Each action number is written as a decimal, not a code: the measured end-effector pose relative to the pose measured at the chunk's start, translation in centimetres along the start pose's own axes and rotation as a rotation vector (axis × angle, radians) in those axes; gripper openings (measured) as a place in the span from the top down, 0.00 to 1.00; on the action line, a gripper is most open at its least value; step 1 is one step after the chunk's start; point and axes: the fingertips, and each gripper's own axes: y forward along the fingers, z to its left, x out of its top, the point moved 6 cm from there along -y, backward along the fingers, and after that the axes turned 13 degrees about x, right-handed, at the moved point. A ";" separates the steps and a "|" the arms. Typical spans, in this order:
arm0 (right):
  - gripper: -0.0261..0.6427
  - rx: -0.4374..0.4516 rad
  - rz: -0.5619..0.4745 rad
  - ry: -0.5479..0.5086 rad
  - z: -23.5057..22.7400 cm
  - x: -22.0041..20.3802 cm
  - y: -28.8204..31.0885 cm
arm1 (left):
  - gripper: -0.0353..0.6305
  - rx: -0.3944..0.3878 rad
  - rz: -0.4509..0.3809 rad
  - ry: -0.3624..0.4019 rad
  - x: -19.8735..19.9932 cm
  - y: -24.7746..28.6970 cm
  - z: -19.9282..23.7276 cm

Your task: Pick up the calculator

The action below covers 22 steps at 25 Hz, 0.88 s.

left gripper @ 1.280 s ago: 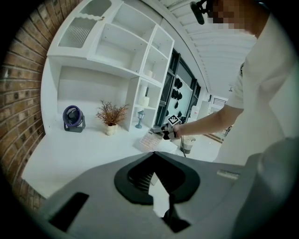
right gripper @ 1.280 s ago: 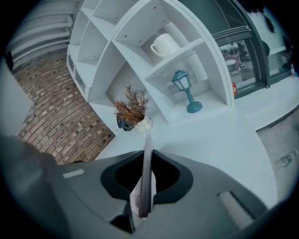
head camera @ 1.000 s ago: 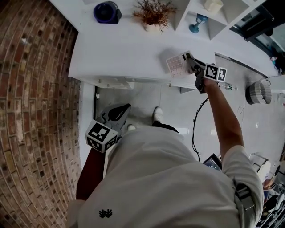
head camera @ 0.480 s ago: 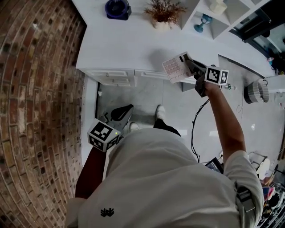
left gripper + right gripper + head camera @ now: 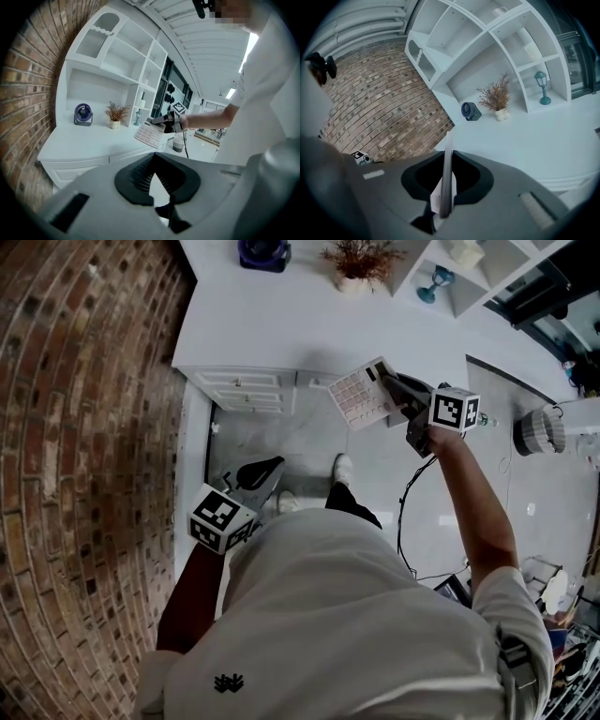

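**While the left claw (image 5: 267, 466) hangs closed and empty, the right claw (image 5: 386, 382) holds the calculator (image 5: 359, 395) off the tabletop (image 5: 281, 324)**

Seen from the head view, the calculator is a thin, pale slab. Its key face is turned up, with a tidy grid of light buttons in rows. It sits tilted, and the right claw is clamped on its far right end. In the right gripper view it shows edge-on as a slim light strip, pinched upright between the two dark jaws. The left gripper view shows it lifted clear of the tabletop, hanging over the front edge with the key face slanted down and to the left.

The left claw is low beside the person's hip. Its jaws meet at the tips with nothing between them.

A brick wall (image 5: 84, 427) closes off the left side. The white tabletop ends there in a square corner, above a bank of white drawers (image 5: 246, 390). A dark blue fan (image 5: 262, 251), a dried plant in a pot (image 5: 361, 259) and white shelves (image 5: 412, 263) stand at the back, well apart from the calculator. The middle of the tabletop is bare. Grey floor (image 5: 281, 437) lies open between the drawers and the person's feet. A black cable (image 5: 405, 517) hangs below the right arm.
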 end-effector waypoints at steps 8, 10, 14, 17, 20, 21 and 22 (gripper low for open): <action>0.87 0.022 0.034 -0.021 4.5 -2.6 0.5 | 0.94 -0.005 -0.005 -0.009 -2.2 -2.0 -0.2; 0.87 0.043 0.039 -0.018 5.8 -3.2 0.7 | 0.94 -0.007 -0.006 -0.010 -2.6 -2.4 -0.3; 0.87 0.040 0.059 -0.041 7.6 -4.2 0.4 | 0.94 -0.010 -0.007 -0.011 -3.3 -2.9 -0.4; 0.87 0.074 0.060 -0.031 9.1 -4.9 0.4 | 0.94 -0.015 -0.012 -0.009 -3.6 -3.3 -0.7; 0.87 0.095 0.064 -0.026 10.4 -5.5 0.4 | 0.94 -0.018 -0.013 -0.005 -4.0 -3.5 -0.8; 0.87 0.098 0.064 -0.029 10.8 -5.6 0.4 | 0.94 -0.018 -0.012 -0.005 -4.1 -3.6 -0.8; 0.87 0.101 0.064 -0.032 11.1 -5.6 0.4 | 0.94 -0.019 -0.011 -0.005 -4.2 -3.7 -0.9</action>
